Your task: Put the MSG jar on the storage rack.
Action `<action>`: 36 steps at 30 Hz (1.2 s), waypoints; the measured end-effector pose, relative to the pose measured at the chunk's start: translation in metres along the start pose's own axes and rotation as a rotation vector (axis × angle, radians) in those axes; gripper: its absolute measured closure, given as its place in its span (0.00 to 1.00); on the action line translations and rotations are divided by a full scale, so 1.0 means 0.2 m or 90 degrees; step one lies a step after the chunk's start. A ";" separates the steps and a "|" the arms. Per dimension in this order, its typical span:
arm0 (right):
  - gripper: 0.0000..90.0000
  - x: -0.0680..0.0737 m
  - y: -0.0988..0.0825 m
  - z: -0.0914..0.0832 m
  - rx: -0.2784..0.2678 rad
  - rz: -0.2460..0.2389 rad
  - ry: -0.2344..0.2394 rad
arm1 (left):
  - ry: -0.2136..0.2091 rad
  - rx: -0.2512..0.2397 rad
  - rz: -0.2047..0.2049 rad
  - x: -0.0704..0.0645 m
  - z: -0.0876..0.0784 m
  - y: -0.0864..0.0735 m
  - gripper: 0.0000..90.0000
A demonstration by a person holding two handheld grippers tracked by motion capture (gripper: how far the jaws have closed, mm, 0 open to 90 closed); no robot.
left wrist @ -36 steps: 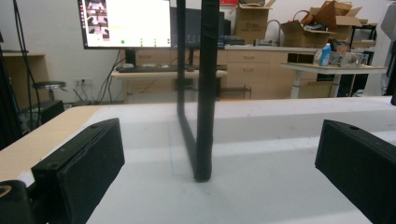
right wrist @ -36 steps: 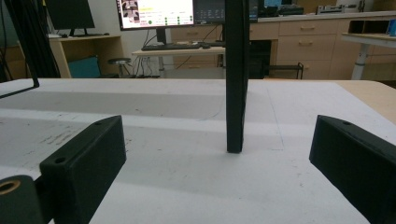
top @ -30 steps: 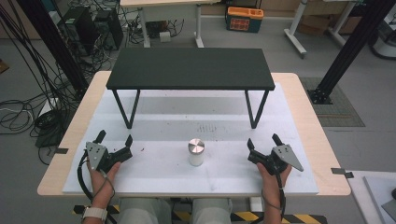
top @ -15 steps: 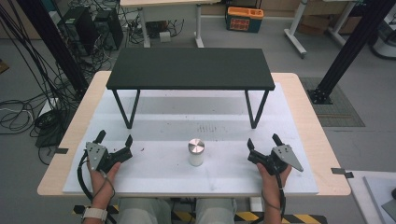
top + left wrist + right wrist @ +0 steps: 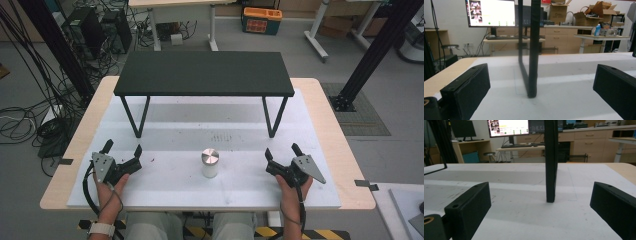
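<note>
**Both claws parked either side of a lone can**

While neither claw holds anything, the can stands upright on the white mat, near the front edge of the tabletop and roughly midway between the 2 hands. It is a short white cylinder with a metallic lid, and nothing touches it.

The left claw rests at the near left of the mat, jaws spread wide and aimed away from the person; the left gripper view looks between those jaws at the left leg of the black stand. The right claw mirrors it at the near right, jaws likewise apart, with the stand's right leg centred between them in the right gripper view. Each is well apart from the can, which sits off to the inner side of both.

This symmetric layout probably serves as a ready pose: open jaws need no further preparation before a grasp, and the central can is equally reachable from either side. The stand spans the far half of the mat, 2 legs at each end, leaving free space beneath it and a flat top above, either of which may be meant to receive the can.
</note>
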State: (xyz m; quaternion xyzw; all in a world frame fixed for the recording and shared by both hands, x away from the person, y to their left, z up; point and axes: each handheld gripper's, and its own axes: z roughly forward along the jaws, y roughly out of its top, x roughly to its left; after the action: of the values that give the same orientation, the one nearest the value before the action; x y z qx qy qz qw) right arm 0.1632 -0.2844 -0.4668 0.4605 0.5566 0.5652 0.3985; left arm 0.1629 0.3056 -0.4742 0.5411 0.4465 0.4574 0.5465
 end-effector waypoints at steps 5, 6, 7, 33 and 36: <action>0.05 -0.03 0.02 -0.01 -0.025 0.007 0.063 | -0.001 -0.001 -0.001 0.00 0.00 0.00 0.01; 0.06 -0.04 0.03 -0.01 -0.028 0.009 0.073 | -0.001 -0.002 -0.001 0.00 0.00 0.00 0.01; 0.06 -0.04 0.04 -0.01 -0.031 0.009 0.090 | -0.001 -0.002 -0.001 0.00 0.00 0.00 0.01; 0.05 0.10 0.19 0.14 -0.015 -0.063 0.373 | -0.005 -0.003 -0.002 0.01 0.00 0.00 0.01; 0.06 0.12 0.20 0.16 -0.001 -0.073 0.388 | -0.005 -0.002 -0.002 0.01 0.00 0.00 0.01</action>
State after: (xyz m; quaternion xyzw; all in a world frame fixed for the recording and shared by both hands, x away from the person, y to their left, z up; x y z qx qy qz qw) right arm 0.1896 -0.2561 -0.4267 0.2376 0.6747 0.6544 0.2451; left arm 0.1626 0.3072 -0.4748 0.5413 0.4443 0.4550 0.5501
